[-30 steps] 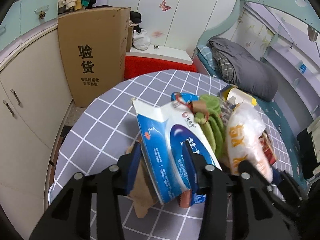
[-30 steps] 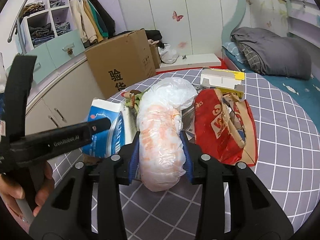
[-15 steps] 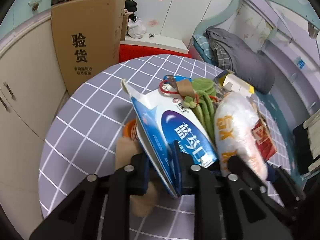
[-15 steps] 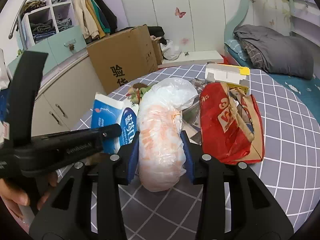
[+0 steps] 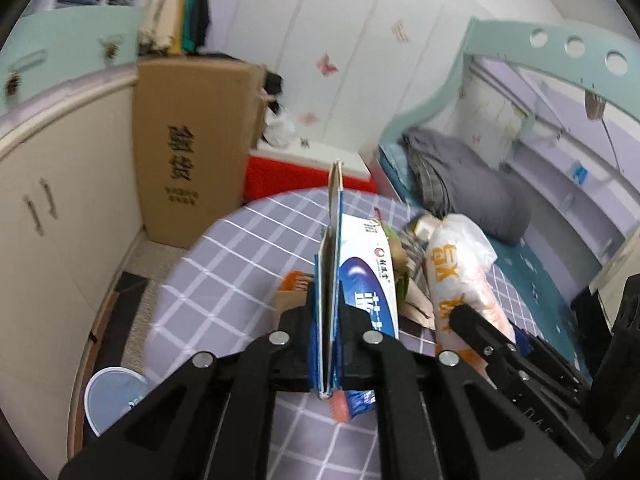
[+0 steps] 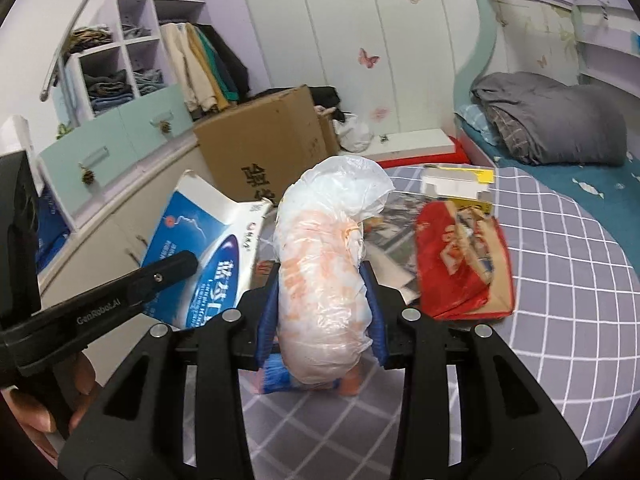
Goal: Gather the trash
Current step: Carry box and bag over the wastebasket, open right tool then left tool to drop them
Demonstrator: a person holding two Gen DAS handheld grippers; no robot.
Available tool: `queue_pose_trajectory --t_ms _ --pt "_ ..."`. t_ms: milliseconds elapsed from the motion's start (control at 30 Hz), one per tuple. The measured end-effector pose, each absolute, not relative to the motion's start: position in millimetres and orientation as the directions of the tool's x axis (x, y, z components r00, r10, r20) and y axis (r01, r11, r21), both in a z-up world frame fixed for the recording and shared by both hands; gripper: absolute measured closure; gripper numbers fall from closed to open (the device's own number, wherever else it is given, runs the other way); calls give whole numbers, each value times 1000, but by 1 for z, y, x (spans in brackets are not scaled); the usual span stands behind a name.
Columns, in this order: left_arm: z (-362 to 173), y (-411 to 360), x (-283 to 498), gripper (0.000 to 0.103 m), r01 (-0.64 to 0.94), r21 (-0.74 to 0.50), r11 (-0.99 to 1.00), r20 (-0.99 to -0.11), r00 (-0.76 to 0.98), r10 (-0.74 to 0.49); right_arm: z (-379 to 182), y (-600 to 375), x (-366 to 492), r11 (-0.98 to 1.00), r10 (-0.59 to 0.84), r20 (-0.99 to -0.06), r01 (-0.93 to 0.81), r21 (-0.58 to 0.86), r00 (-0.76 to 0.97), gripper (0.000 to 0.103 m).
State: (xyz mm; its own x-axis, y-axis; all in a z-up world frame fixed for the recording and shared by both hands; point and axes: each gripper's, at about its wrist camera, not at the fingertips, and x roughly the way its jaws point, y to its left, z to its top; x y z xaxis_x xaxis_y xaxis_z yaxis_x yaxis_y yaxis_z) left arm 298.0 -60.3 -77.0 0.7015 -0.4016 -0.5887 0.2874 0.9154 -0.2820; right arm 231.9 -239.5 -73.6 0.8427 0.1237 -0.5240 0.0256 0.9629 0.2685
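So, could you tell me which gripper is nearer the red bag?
Right. The right gripper, shut on the white bag, sits just beside the red bag; the left gripper is farther over.

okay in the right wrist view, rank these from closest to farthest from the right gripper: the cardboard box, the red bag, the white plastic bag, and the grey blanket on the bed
1. White plastic bag: clamped in the right gripper.
2. Red bag: lying on the table, just right of it.
3. Cardboard box: on the floor past the table's far edge, left of centre.
4. Grey blanket: on the bed, far right; farther than the box, though not by much.
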Motion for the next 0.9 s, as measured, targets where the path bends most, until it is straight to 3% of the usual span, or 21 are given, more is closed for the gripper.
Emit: queue_pose_trajectory --t_ms 267,467,900 --pt "-62 7 260 97 249 -356 901 -531 739 -414 -52 -174 214 964 217 -507 -101 246 834 66" --pt "-68 81 226 96 135 -339 931 -524 795 -306 -53 -106 209 946 317 -533 -223 235 785 66" --pt "-149 237 220 96 -244 -229 942 -679 734 24 -112 52 232 867 481 -645 -430 250 594 64"
